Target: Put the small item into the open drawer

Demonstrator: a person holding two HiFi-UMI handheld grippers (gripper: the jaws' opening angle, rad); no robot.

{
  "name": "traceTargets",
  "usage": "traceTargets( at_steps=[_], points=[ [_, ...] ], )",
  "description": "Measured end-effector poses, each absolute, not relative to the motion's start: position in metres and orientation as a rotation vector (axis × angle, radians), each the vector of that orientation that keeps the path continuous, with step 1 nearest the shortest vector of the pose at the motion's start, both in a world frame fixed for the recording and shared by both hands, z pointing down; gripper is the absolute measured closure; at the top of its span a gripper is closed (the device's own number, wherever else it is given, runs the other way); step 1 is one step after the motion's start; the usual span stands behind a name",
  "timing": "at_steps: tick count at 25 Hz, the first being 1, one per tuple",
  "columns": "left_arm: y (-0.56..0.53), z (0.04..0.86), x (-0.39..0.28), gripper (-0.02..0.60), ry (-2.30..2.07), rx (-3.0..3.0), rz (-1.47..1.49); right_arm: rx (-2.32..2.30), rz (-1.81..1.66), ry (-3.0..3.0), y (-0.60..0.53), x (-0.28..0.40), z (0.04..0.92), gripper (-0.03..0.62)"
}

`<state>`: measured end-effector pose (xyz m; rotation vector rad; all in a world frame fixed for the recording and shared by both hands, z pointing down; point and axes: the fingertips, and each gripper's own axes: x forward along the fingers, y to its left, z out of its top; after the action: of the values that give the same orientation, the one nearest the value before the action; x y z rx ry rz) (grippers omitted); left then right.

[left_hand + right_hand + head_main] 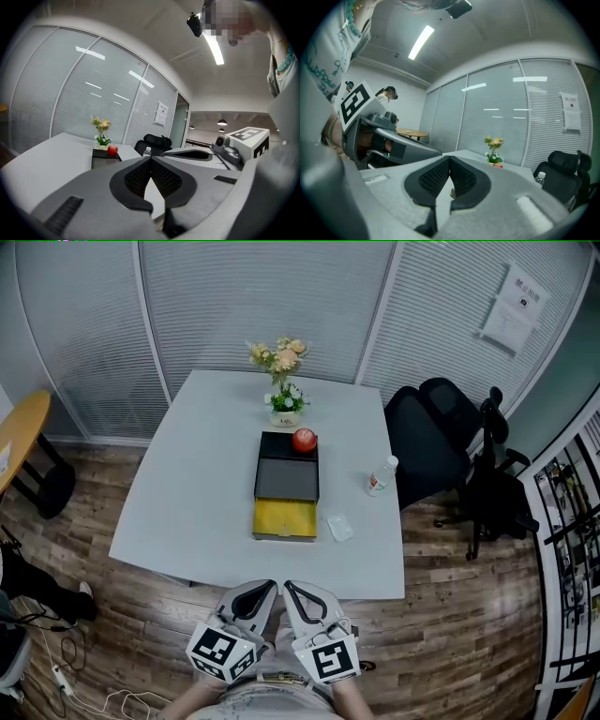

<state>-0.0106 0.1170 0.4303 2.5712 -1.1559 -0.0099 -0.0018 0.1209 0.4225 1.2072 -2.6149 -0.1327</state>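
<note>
A black drawer box (287, 476) stands in the middle of the white table (197, 484), its yellow drawer (284, 518) pulled open toward me. A red apple (304, 440) rests on the box's top. A small pale item (339, 527) lies on the table just right of the drawer. My left gripper (271, 587) and right gripper (290, 588) hover side by side before the table's near edge, both shut and empty. In the left gripper view the left gripper (150, 158) shows its tips touching; the right gripper (450, 157) looks the same in its own view.
A vase of flowers (284, 407) stands behind the box and a water bottle (382, 474) to its right. A black office chair (441, 442) sits at the table's right side. A round wooden table (19, 442) is at the far left, and cables (66, 681) lie on the floor.
</note>
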Motion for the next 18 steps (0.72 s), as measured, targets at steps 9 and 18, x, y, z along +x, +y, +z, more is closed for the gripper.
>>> traceTargets(
  at_steps=[9,18],
  points=[
    [0.034,0.421,0.002,0.583,-1.164,2.570,0.000,1.182,-0.145,-2.630,0.036,0.006,0.410,0.592],
    [-0.020,0.424,0.001,0.583,-1.246,2.499,-0.005,1.064,-0.147,-2.652,-0.019,0.007,0.411,0.592]
  ],
)
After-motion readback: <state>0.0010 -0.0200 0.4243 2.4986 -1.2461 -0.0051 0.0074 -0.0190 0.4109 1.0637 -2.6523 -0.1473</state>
